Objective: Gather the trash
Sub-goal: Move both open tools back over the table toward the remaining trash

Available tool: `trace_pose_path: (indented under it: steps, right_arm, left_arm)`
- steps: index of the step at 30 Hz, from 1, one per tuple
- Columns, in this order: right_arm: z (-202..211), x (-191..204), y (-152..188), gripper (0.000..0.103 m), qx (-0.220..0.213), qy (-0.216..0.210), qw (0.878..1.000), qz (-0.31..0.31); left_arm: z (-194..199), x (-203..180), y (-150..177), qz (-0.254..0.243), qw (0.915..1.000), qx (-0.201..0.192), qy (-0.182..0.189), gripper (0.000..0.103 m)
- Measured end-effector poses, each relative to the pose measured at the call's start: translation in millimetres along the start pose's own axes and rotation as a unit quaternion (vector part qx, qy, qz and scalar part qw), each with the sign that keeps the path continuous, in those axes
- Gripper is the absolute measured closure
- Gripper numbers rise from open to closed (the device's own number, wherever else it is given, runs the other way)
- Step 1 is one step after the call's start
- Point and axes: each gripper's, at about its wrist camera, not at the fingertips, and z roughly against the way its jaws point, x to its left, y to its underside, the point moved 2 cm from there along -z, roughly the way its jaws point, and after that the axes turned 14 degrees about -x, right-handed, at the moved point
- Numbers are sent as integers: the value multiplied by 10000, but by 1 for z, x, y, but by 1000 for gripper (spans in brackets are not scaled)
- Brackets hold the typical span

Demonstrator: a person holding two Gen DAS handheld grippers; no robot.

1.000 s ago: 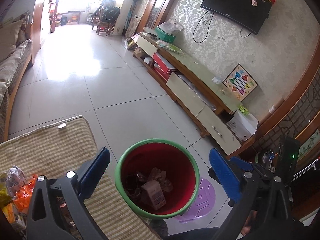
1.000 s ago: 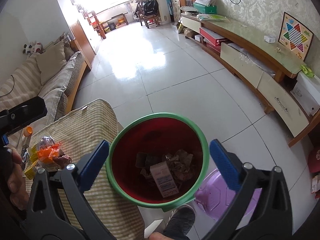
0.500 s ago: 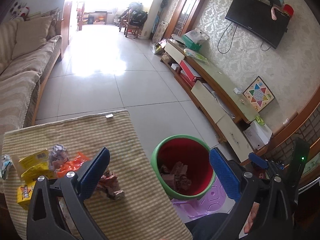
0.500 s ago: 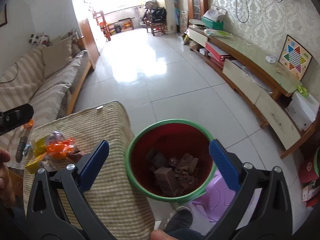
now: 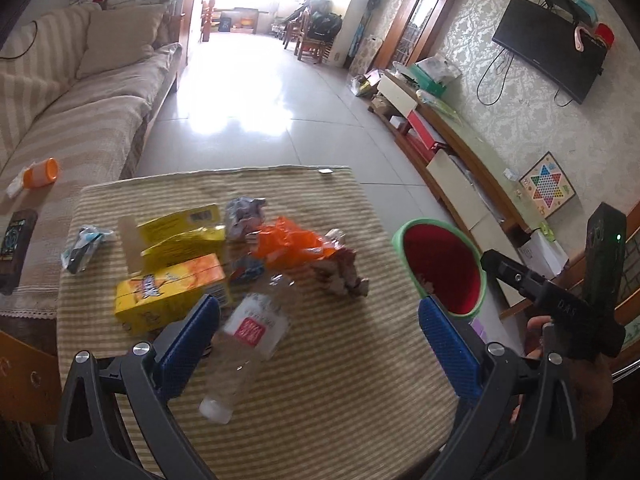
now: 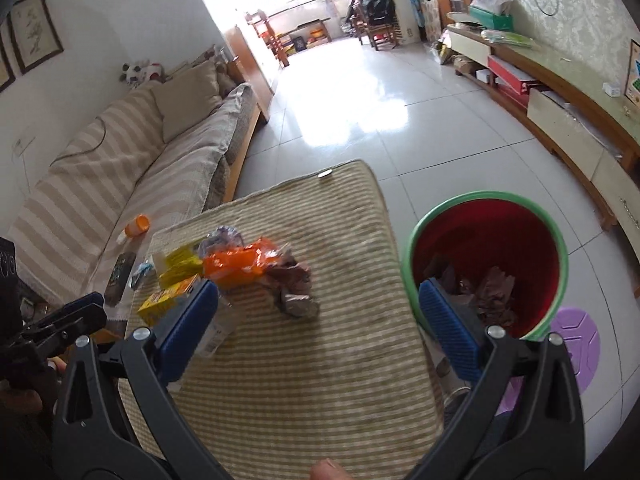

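Note:
Trash lies on a striped cloth-covered table (image 5: 328,392): a clear plastic bottle (image 5: 248,336), yellow cartons (image 5: 172,292), an orange wrapper (image 5: 288,246), a crumpled brown wrapper (image 5: 340,274) and a small blue-white packet (image 5: 82,246). A red bin with a green rim (image 5: 440,268) stands off the table's right side and holds crumpled trash (image 6: 492,292). My left gripper (image 5: 318,334) hangs open over the table's near part, the bottle just inside its left finger. My right gripper (image 6: 318,334) is open and empty above the table beside the bin (image 6: 486,264); the brown wrapper (image 6: 294,286) lies ahead.
A striped sofa (image 5: 80,120) runs along the left, with an orange-capped container (image 5: 40,172) and a dark box (image 5: 16,248) on it. A long TV cabinet (image 5: 460,160) lines the right wall. A purple stool (image 6: 572,344) sits by the bin. Tiled floor stretches beyond.
Both grippers have swung left from above the bin toward the table, so the trash pile now fills the views. Both stay open and empty.

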Motion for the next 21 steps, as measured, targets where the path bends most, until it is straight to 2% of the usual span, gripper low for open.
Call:
trace_pose_path:
  steps: [4,8,15,21]
  right_arm:
    - [-13,41,17,4,335,-113,9981,504]
    - [-27,62,28,4,604,-93,9950,787]
    - [-50,65,39,4,865,-241,9940,626]
    - [-76,59,38,4,994,24,9928,669]
  left_arm:
    - [15,33,18,-29,9993,7,-381,8]
    - [24,57,32,-16,9979,20,-645,8]
    - [7,64,61,-274,9977,462,-416,8]
    - [-20,44,69,-720,9944,762,-147,8]
